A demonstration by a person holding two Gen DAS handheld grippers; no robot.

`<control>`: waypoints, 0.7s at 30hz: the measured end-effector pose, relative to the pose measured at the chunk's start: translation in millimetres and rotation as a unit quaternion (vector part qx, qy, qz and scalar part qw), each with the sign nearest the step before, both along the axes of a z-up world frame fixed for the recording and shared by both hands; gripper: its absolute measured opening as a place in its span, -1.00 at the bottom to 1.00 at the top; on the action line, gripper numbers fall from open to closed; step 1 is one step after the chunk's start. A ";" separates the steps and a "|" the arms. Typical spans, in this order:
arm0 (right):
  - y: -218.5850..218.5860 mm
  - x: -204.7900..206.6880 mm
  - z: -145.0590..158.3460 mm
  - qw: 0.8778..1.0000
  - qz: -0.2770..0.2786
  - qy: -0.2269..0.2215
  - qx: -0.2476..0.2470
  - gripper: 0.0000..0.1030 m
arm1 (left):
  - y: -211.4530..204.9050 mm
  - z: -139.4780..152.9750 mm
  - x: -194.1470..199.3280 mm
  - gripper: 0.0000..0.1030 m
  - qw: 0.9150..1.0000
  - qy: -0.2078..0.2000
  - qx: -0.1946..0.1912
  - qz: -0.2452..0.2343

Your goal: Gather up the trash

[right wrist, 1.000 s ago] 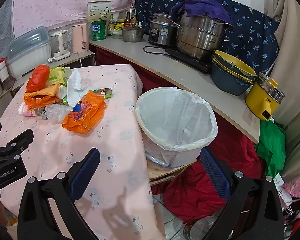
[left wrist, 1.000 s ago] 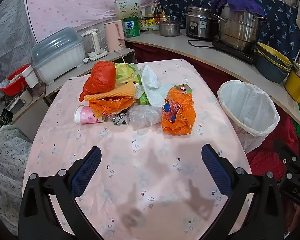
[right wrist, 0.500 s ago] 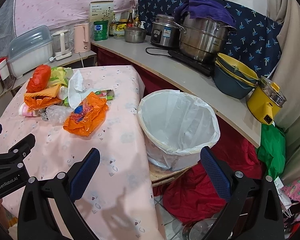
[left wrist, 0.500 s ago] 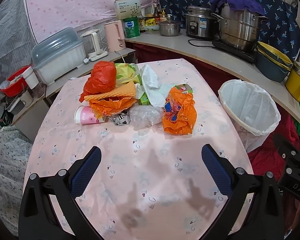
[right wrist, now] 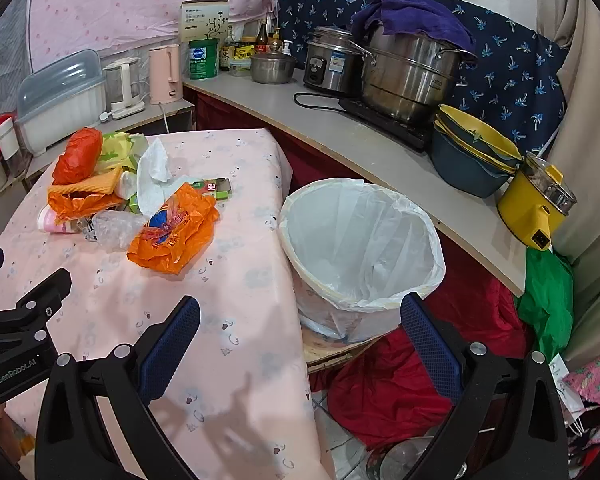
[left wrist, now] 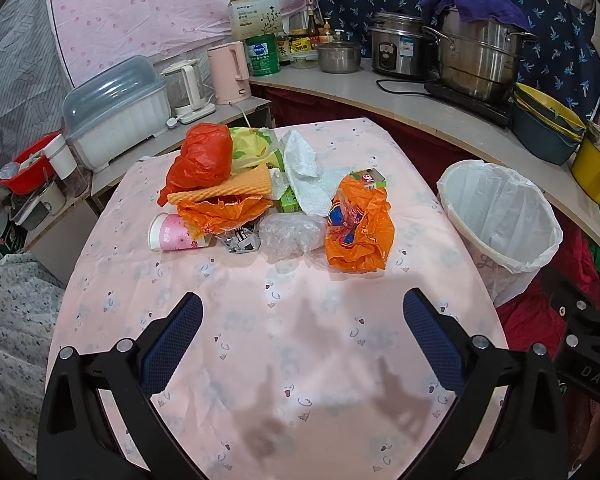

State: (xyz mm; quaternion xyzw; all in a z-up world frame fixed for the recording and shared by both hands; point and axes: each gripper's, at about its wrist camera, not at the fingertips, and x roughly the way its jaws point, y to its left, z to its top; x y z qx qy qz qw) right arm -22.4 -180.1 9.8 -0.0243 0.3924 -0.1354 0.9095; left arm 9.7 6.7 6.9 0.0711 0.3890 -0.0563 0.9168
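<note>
Crumpled, colourful trash pile (left wrist: 268, 200)

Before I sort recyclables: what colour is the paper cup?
Pink and white cup, clearest in the left wrist view.

The left wrist view looks forward and down across the pink-clothed table (left wrist: 300, 360) from its near edge, facing the trash pile (left wrist: 276, 200) mid-table, with the counter (left wrist: 440, 108) beyond. The right wrist view sits just to its right, off the table's corner — aimed at the lined bin (right wrist: 360, 248), which lies near. Both share the pile, the bin and the counter — each also catches part of the other rig at its edge.
</note>
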 end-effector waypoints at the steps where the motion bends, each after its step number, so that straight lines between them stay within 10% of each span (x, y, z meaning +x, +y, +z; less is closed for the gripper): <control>1: 0.1 0.1 -0.1 1.000 0.000 0.000 0.000 0.87 | -0.5 0.3 0.8 0.86 1.000 -0.001 0.000 0.000; 21: -6.8 2.8 -7.8 1.000 -0.006 0.003 0.005 0.87 | -6.1 2.0 5.8 0.86 1.000 -0.009 0.001 -0.003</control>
